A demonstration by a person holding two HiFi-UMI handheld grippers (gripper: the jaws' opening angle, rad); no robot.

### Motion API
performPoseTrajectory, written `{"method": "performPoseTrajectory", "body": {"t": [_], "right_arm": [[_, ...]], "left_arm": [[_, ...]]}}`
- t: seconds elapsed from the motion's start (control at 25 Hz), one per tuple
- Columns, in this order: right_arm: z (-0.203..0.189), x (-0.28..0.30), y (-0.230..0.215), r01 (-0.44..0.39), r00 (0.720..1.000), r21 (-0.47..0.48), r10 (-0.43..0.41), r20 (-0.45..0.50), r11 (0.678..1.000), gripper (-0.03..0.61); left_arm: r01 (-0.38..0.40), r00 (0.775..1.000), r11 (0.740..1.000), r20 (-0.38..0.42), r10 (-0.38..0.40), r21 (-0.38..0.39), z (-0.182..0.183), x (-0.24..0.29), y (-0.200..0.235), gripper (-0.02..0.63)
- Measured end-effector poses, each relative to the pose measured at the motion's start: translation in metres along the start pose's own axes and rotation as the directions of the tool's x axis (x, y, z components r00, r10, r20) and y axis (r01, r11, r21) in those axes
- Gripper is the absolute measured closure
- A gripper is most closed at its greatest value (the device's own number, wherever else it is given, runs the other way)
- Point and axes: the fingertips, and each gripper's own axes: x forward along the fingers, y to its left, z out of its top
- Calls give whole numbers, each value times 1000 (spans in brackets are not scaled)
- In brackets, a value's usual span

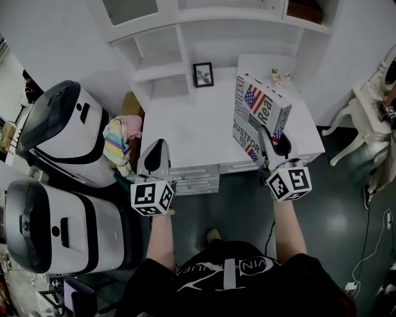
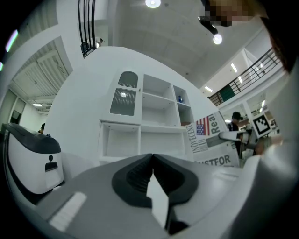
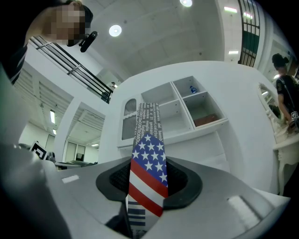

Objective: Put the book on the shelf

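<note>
At the left, the left hand-held gripper hovered over the front left corner of the desk. Its jaws were pressed together and there was nothing between them, so it took no part in the work at this moment. Near the back edge of the desk, about the middle, stood a small picture frame.

Further to the right, the book stood upright over the right part of the desk, near its front right corner. Whether its lower edge touched the desk could not be decided. The right hand-held gripper pinched the book from below, on the edge nearest to the person, with the flag print of the cover between the jaws.

The shelf rose behind the back edge of the desk, and the book was well apart from it. As I judge it, the grasp was done, but the main part was not yet done: the book had to be carried up and back to one open compartment, set inside it, and then released.
</note>
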Motion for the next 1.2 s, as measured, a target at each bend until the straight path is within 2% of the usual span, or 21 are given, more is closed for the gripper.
{"method": "performPoseTrajectory", "body": {"t": [0.48,0.68,0.92,1.2], "right_arm": [[-6,7,1,28,995,-6,-27,95,1000,420],[31,59,-21,2,992,-20,1,126,1000,420],[56,110,-37,-44,984,-28,49,172,999,420],[97,158,-65,-93,968,-98,113,223,991,419]], "left_arm": [[80,995,997,52,-81,9,-18,28,5,614],[87,995,996,47,-88,8,12,76,6,614],[73,995,997,72,-73,1,32,123,13,614],[92,990,996,105,-93,18,56,186,-4,614]]}}
